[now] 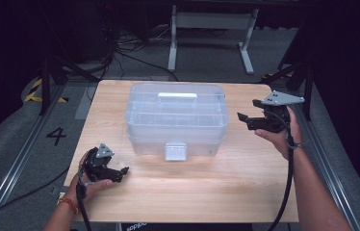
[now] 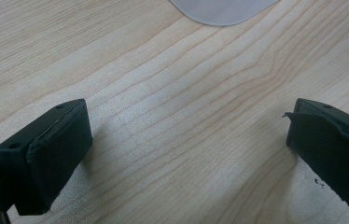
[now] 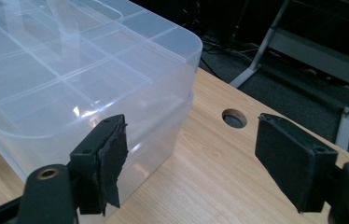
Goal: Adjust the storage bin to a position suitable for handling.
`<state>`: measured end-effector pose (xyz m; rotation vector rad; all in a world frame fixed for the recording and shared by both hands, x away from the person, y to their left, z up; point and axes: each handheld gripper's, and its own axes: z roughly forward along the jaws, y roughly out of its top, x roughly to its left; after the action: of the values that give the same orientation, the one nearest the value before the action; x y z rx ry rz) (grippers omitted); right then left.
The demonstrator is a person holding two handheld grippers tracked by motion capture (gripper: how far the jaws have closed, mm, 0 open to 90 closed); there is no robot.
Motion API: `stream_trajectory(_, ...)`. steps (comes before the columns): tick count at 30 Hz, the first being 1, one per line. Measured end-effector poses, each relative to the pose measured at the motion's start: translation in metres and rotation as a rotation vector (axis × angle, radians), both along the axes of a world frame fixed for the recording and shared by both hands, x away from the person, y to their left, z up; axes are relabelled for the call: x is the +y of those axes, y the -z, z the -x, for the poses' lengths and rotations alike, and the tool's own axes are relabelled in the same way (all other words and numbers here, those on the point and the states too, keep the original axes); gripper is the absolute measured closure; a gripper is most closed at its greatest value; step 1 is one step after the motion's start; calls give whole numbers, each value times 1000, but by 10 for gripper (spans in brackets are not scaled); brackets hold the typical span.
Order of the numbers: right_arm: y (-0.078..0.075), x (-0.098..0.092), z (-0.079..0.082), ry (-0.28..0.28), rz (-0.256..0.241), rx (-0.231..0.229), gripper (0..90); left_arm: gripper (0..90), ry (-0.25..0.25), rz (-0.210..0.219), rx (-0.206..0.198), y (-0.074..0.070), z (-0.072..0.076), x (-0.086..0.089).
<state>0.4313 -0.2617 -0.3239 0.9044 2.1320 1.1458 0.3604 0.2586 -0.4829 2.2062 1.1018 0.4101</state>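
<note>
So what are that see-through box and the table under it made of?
The box looks like clear, slightly frosted plastic: you see the moulded dividers through its lid, and it shows soft glossy highlights. Its front latch seems a whiter, cloudier plastic. The table looks like pale wood or a wood-look laminate, matte, with visible grain lines.

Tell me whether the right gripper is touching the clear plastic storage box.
Apart. The high view shows bare tabletop between the right gripper and the clear plastic storage box; the right gripper view shows its jaws open with nothing between them.
</note>
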Motion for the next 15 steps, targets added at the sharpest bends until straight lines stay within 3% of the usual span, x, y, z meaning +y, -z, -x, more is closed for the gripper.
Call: stream_trajectory(15, -6, 30, -9, -42, 21, -13, 262, 7, -1, 1, 0, 0, 0, 0)
